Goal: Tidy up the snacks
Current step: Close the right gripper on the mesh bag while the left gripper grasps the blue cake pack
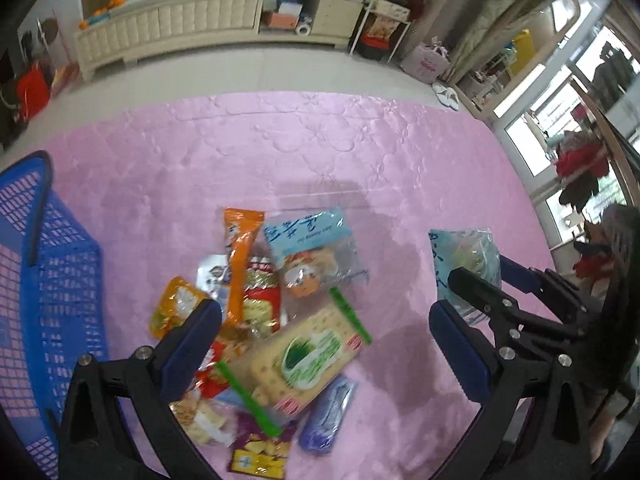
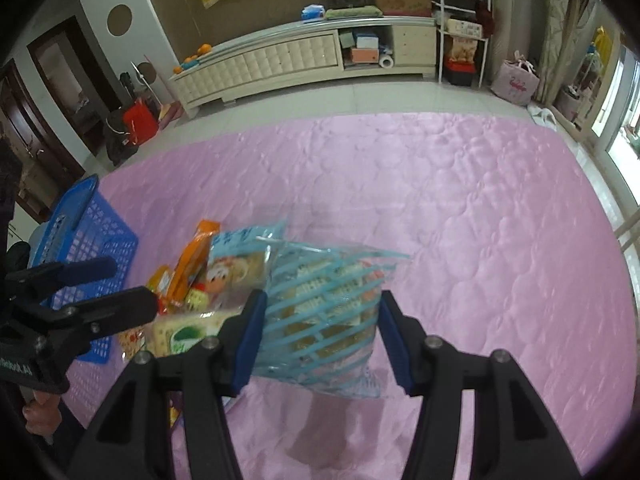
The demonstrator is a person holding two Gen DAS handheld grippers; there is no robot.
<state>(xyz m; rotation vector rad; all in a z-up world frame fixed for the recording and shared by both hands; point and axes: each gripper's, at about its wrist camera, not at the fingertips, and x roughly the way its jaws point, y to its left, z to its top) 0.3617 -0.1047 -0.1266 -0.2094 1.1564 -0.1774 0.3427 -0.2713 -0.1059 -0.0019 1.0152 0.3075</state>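
A pile of snack packets lies on a pink quilted cover [image 1: 280,152]: a green-and-cream cracker pack [image 1: 312,356], an orange stick pack [image 1: 240,256], a blue cartoon bag [image 1: 312,252], a purple packet [image 1: 328,416]. My left gripper [image 1: 324,344] is open and hovers over the pile. My right gripper [image 2: 320,336] is shut on a blue-striped clear snack bag [image 2: 324,300] and holds it above the cover, right of the pile. That bag and gripper also show in the left wrist view [image 1: 464,264].
A blue plastic basket [image 1: 60,288] stands at the left of the pile; it also shows in the right wrist view [image 2: 92,232]. A cream cabinet [image 2: 304,56] and shelves stand across the floor beyond the cover.
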